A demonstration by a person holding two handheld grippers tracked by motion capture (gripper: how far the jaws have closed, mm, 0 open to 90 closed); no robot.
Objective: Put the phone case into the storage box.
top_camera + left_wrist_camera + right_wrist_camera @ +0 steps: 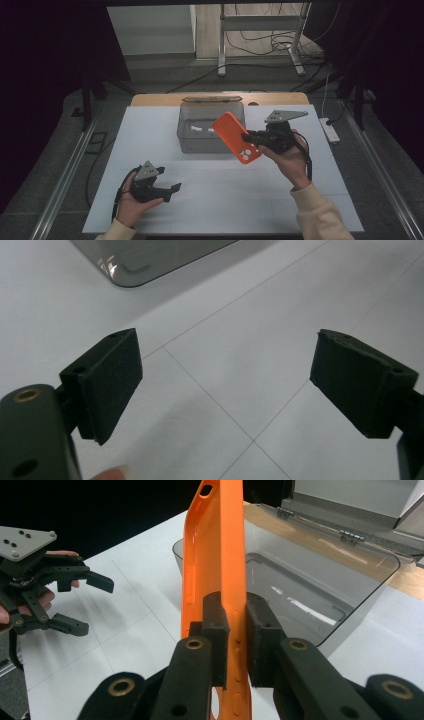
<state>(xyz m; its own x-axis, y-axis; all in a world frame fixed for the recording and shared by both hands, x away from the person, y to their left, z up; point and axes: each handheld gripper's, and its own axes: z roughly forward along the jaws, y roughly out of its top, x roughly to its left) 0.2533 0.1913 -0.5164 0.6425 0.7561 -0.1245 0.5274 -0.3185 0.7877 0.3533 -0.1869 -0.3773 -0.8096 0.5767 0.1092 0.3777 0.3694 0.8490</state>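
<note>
An orange phone case (236,137) hangs in the air over the front right of a clear plastic box (200,140), held edge-on by my right gripper (250,137). In the right gripper view the two black pads clamp the case (220,565) by its side wall, and the gripper (236,640) is shut on it. My left gripper (170,191) rests low over the white table near the front left, jaws wide apart with nothing between them. In the left gripper view its pads (107,382) frame bare table, midway at the left gripper (225,385).
The clear box (320,595) stands open, its lid (212,99) hinged back at the far side, with small white items (198,130) inside. A corner of the box (135,265) lies ahead of the left gripper. White mat (220,200) covers the table. Cables and a stand lie beyond.
</note>
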